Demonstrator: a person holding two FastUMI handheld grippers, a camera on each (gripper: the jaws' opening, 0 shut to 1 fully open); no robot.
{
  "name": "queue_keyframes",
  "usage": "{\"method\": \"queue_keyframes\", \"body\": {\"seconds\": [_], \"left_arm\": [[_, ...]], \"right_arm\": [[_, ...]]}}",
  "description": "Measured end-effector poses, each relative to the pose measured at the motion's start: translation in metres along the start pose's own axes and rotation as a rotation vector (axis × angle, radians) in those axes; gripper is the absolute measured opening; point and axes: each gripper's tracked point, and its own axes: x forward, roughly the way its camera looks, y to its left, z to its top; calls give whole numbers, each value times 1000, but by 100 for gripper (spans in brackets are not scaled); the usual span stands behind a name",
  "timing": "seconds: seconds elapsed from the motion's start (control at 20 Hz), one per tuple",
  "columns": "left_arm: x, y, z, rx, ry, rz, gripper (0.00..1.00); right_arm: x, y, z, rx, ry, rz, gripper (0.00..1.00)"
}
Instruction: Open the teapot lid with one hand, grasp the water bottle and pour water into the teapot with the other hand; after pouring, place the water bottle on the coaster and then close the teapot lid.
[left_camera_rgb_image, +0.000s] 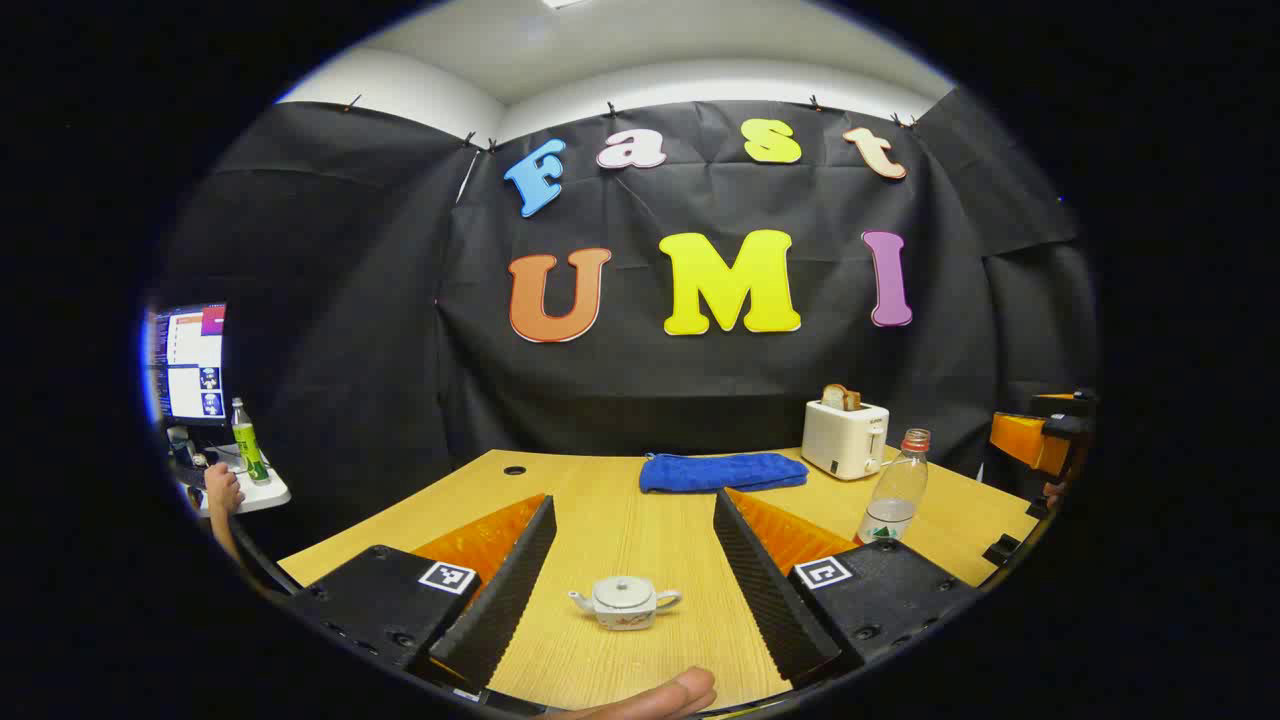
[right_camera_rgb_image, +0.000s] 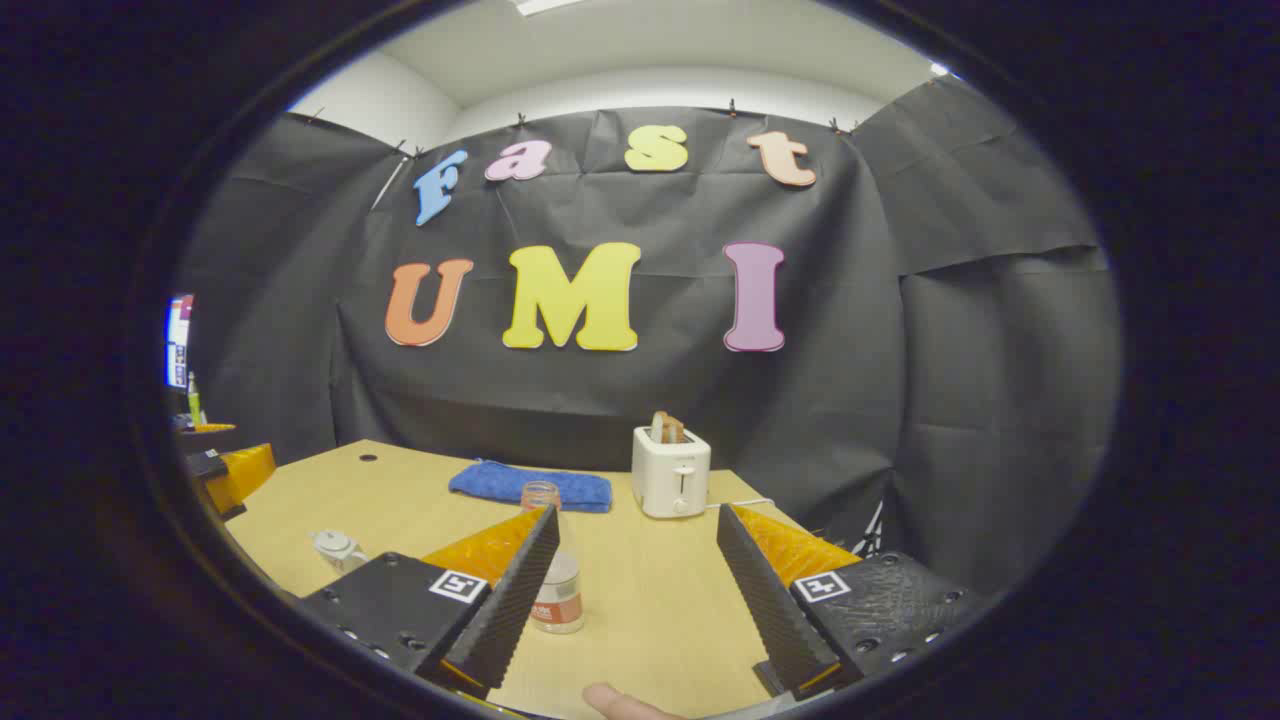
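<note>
Teapot (left_camera_rgb_image: 624, 603): small, squat, white ceramic with a faint painted motif on its side, spout to one side and loop handle to the other, domed lid (left_camera_rgb_image: 622, 589) with a knob seated on top. Stands on the wooden table (left_camera_rgb_image: 640, 520), near its front edge, seen between the spread fingers of the left gripper (left_camera_rgb_image: 633, 575) and touching neither. In the right gripper view the teapot (right_camera_rgb_image: 338, 548) sits far to the left.

Water bottle (left_camera_rgb_image: 895, 490): clear plastic, slim, upright, reddish band at the neck, label low on the body, a little water at the bottom. Stands on the table near the toaster. In the right gripper view the water bottle (right_camera_rgb_image: 556, 560) is just beside the inner edge of one finger of the right gripper (right_camera_rgb_image: 633, 570), partly hidden by it; contact cannot be told.

Left gripper: jaws wide apart, holding nothing; ribbed inner faces.
Right gripper: jaws wide apart, gripping nothing.

Table: light wood grain, smooth, with a round cable hole (left_camera_rgb_image: 514, 469) near the back.

Towel (left_camera_rgb_image: 722, 471): blue, soft pile, folded flat at the back of the table.

Toaster (left_camera_rgb_image: 845, 438): white, boxy, glossy, with a slice of bread (left_camera_rgb_image: 841, 397) standing up from a slot.

Fingertip (left_camera_rgb_image: 650, 697) of a person at the lower edge of the left gripper view.

Side table (left_camera_rgb_image: 250, 495) at far left with a green bottle (left_camera_rgb_image: 247, 441) and a monitor (left_camera_rgb_image: 190, 362) behind it.
</note>
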Motion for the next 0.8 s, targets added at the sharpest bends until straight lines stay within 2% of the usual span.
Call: {"method": "queue_keyframes", "body": {"seconds": [0.3,0.55,0.7,0.8], "left_arm": [[9,15,-10,7,34,39,99],[11,13,-14,-6,43,22,100],[17,11,-18,-20,46,9,100],[24,11,-28,-30,59,6,100]], "right_arm": [[3,-1,-4,-22,8,-10,95],[5,-3,-8,-37,19,-18,97],[7,4,-13,-15,42,17,95],[9,-1,-12,-24,41,3,97]]}}
